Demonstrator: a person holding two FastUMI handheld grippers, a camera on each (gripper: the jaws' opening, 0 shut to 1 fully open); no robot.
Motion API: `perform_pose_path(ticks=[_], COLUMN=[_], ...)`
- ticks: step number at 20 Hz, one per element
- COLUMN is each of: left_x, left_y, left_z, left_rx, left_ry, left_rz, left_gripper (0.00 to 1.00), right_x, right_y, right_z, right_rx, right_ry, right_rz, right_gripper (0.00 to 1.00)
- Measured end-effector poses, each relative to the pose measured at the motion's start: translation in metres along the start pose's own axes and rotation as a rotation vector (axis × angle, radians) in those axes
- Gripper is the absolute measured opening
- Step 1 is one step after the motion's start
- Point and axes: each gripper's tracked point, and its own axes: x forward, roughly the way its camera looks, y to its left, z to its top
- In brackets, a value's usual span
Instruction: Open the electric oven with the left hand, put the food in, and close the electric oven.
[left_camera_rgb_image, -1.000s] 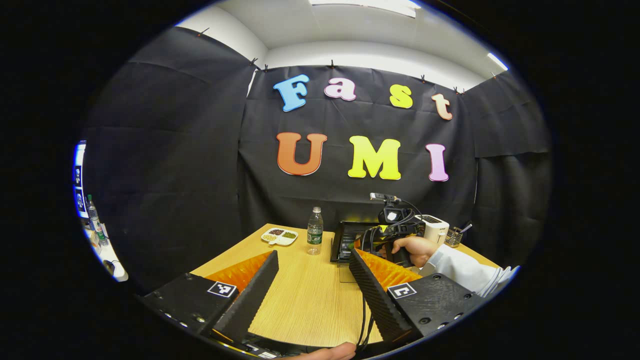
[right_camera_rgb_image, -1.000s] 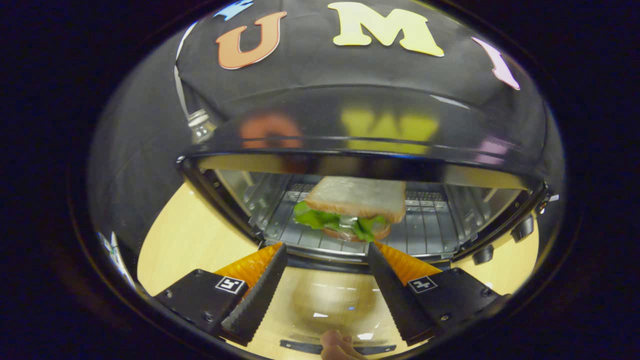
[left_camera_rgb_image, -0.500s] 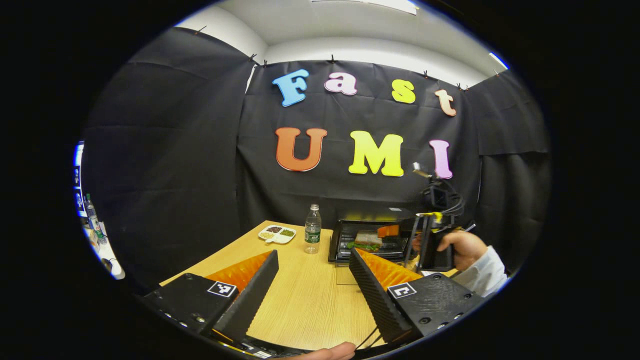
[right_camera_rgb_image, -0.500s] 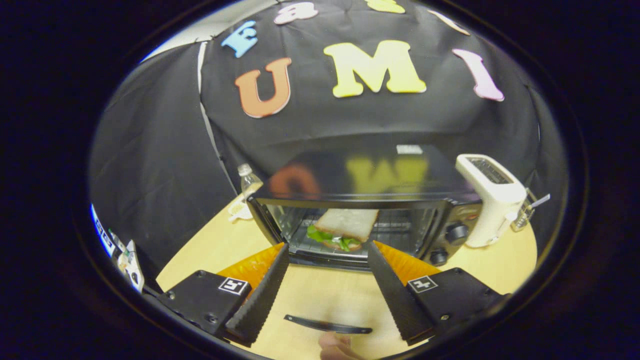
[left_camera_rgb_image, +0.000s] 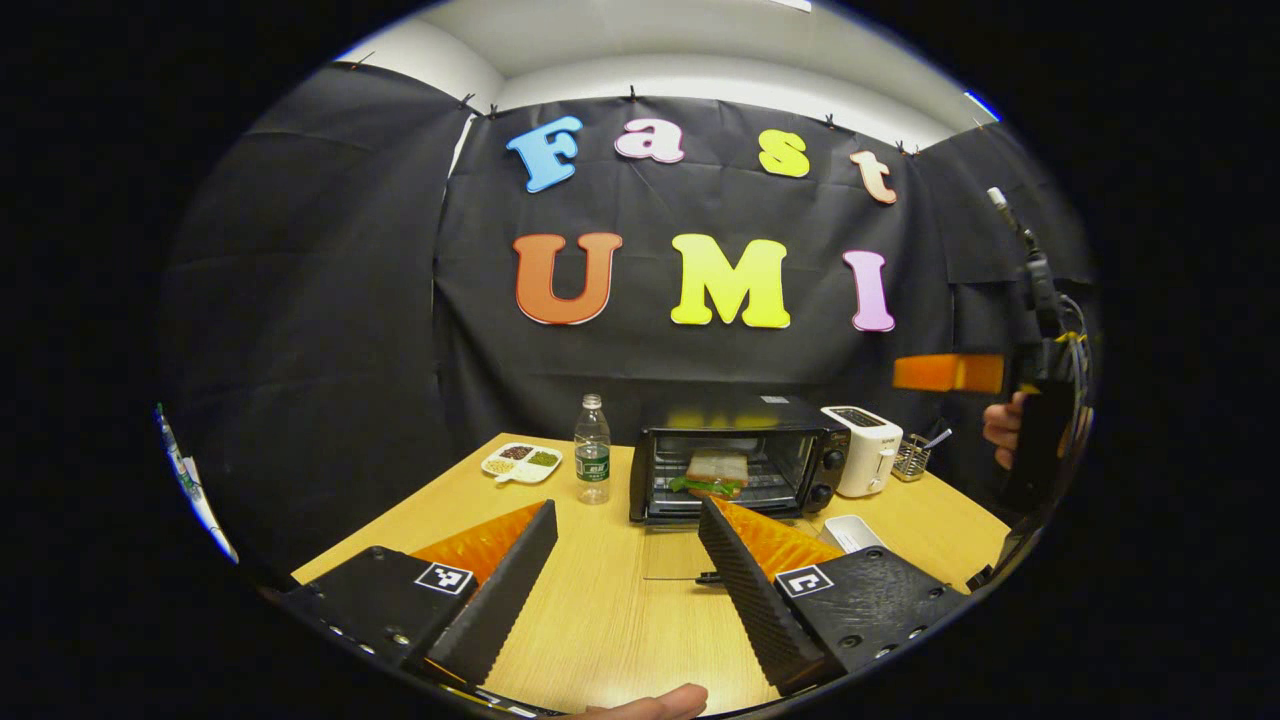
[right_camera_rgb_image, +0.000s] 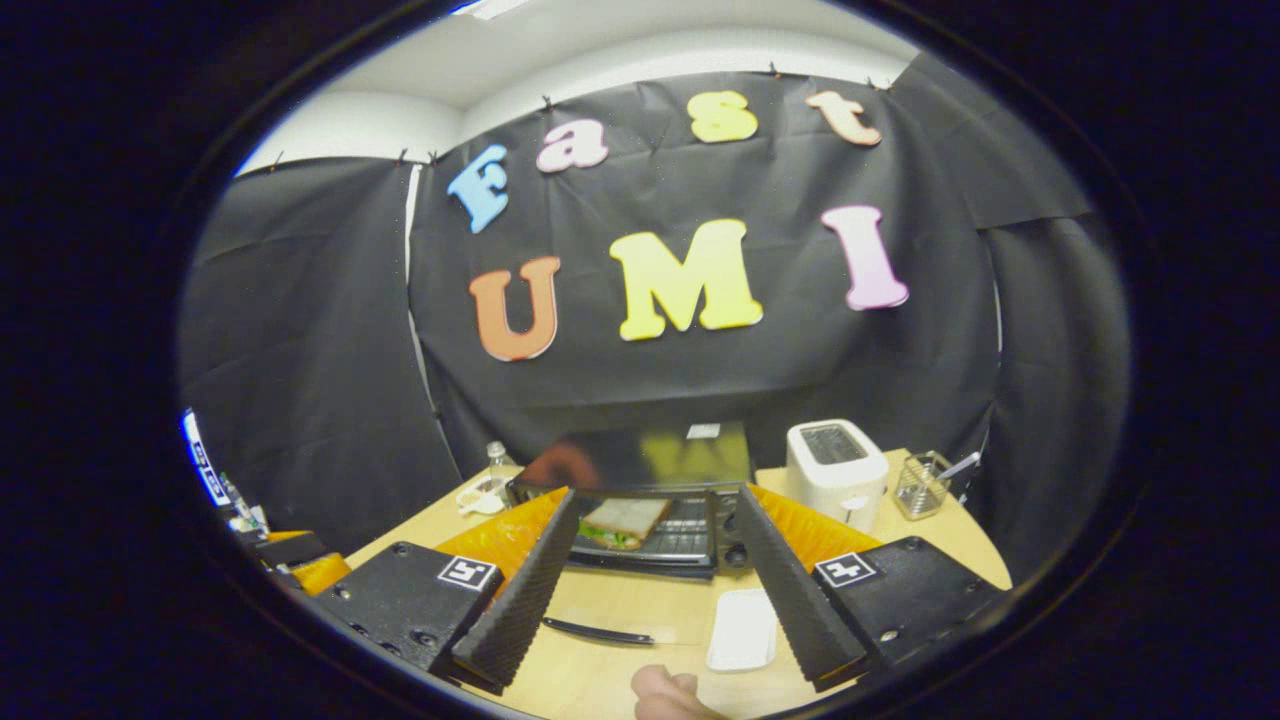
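Centrally in the left gripper view, a sandwich (left_camera_rgb_image: 716, 472) is seen inside the open electric oven (left_camera_rgb_image: 735, 458), flanked by a water bottle (left_camera_rgb_image: 591, 449) and toaster (left_camera_rgb_image: 861, 450). Both the left gripper (left_camera_rgb_image: 622, 590) and right gripper (right_camera_rgb_image: 650, 590) are held wide apart and empty, the latter raised at far right.

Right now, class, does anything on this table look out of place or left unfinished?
Only the oven: its glass door lies folded down flat on the table with the sandwich on the rack inside. Both grippers are open and back from it. Nothing looks spilled or damaged.
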Motion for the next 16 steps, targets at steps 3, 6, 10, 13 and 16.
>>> perform_pose_path(ticks=[3, 6, 10, 13, 16], left_x=[0.021, 0.047, 0.080, 0.096, 0.105], left_y=[-0.020, -0.041, -0.073, -0.096, -0.114], left_z=[-0.017, -0.041, -0.090, -0.128, -0.162], left_rx=[-0.002, 0.015, 0.017, 0.018, 0.039], left_ry=[0.043, 0.083, 0.193, 0.277, 0.358], left_rz=[-0.028, -0.058, -0.109, -0.127, -0.139], left_gripper=[0.94, 0.94, 0.95, 0.95, 0.94], right_x=[-0.038, -0.075, -0.122, -0.138, -0.142], right_y=[-0.020, -0.038, -0.075, -0.094, -0.110], right_z=[0.020, 0.039, 0.059, 0.061, 0.059], right_rx=[0.033, 0.021, -0.034, -0.042, -0.042], right_ry=[-0.052, -0.110, -0.204, -0.252, -0.241], right_rz=[-0.028, -0.034, -0.130, -0.194, -0.202], right_gripper=[1.00, 1.00, 0.89, 0.89, 0.89])
